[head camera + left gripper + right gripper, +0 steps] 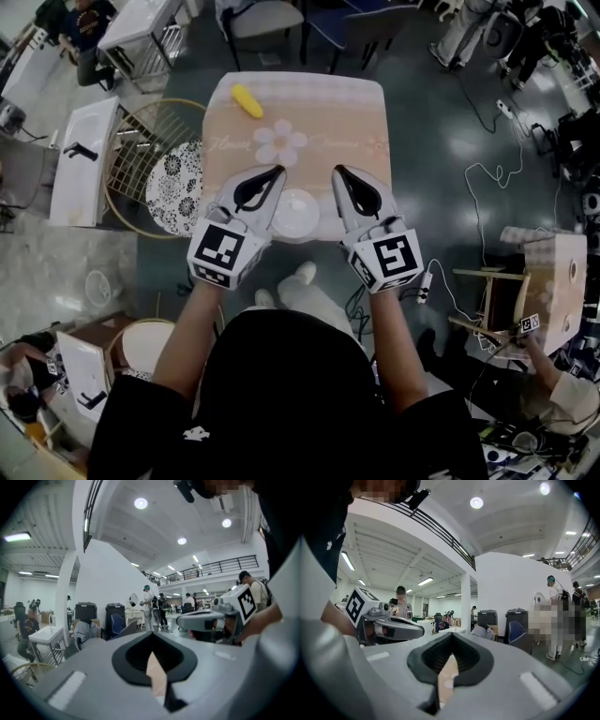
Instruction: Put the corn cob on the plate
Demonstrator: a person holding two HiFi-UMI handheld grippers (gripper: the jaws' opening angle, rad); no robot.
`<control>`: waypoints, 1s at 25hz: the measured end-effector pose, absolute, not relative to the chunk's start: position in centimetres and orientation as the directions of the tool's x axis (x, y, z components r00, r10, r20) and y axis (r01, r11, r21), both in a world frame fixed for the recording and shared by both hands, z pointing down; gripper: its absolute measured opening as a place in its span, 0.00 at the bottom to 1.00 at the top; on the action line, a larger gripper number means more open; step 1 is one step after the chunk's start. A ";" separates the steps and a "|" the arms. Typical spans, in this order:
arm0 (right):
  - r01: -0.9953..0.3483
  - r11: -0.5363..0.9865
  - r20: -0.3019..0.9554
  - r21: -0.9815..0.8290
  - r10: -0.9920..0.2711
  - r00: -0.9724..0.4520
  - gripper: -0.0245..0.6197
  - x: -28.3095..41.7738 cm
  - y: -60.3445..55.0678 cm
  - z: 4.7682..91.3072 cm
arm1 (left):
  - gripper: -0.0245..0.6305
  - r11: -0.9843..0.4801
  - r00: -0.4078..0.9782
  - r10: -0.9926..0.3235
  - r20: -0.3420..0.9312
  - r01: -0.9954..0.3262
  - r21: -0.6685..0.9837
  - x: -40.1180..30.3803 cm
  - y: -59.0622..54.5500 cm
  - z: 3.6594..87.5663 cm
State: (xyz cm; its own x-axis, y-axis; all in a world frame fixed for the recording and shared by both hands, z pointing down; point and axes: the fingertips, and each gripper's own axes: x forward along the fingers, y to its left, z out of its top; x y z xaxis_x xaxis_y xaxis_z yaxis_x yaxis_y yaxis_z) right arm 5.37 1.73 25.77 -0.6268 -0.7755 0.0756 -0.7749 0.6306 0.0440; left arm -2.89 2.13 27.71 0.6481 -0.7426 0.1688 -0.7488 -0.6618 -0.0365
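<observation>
In the head view a yellow corn cob (247, 100) lies near the far left corner of a small table (356, 112) with a peach flowered cloth. A white plate (298, 215) sits at the table's near edge. My left gripper (278, 171) hovers over the plate's left side and my right gripper (338, 172) over its right side, both shut and empty, far from the cob. In the left gripper view my left gripper (151, 634) has its jaws together, and the right gripper (206, 618) shows beside it. In the right gripper view my right gripper (451, 635) is also shut.
A round wire rack (150, 159) holding a black-and-white patterned plate (174, 187) stands left of the table. White tables (82, 159) and chairs (262, 21) surround it. Cables (473, 183) run over the floor at right. People stand in the hall beyond.
</observation>
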 end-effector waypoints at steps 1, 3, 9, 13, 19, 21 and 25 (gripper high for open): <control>-0.773 0.634 0.075 0.042 -0.773 -0.630 0.04 5.6 1.3 25.9 | 0.04 -0.657 0.644 -0.747 0.166 -0.754 -0.030 -2.7 1.7 27.7; -0.768 0.640 0.074 0.041 -0.768 -0.636 0.04 6.2 0.6 26.0 | 0.04 -0.648 0.634 -0.754 0.171 -0.761 -0.035 -2.3 0.9 27.9; -0.752 0.659 0.078 0.027 -0.751 -0.655 0.04 7.8 -0.7 26.7 | 0.04 -0.647 0.627 -0.754 0.195 -0.760 -0.059 -0.2 -0.6 28.3; -0.746 0.665 0.081 0.021 -0.745 -0.662 0.04 8.0 -1.6 27.2 | 0.04 -0.650 0.624 -0.750 0.221 -0.757 -0.067 0.3 -1.4 29.2; -0.748 0.663 0.087 0.007 -0.746 -0.660 0.04 8.2 -2.3 27.8 | 0.04 -0.654 0.623 -0.743 0.244 -0.753 -0.067 0.4 -2.6 30.0; -0.750 0.662 0.093 0.001 -0.747 -0.659 0.04 8.2 -2.5 28.2 | 0.04 -0.655 0.623 -0.741 0.249 -0.753 -0.064 0.2 -3.0 30.2; -0.759 0.651 0.117 -0.002 -0.754 -0.647 0.04 8.3 -3.2 28.9 | 0.04 -0.656 0.625 -0.736 0.259 -0.753 -0.047 -0.3 -3.8 31.0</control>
State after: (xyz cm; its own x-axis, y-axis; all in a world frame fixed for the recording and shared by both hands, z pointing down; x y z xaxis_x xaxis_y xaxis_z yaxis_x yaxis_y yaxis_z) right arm 8.32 -3.16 28.90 -0.6467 -0.7538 0.1166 -0.7591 0.6510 -0.0019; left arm -0.27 -3.85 30.97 0.6252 -0.7361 0.2595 -0.7531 -0.6562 -0.0472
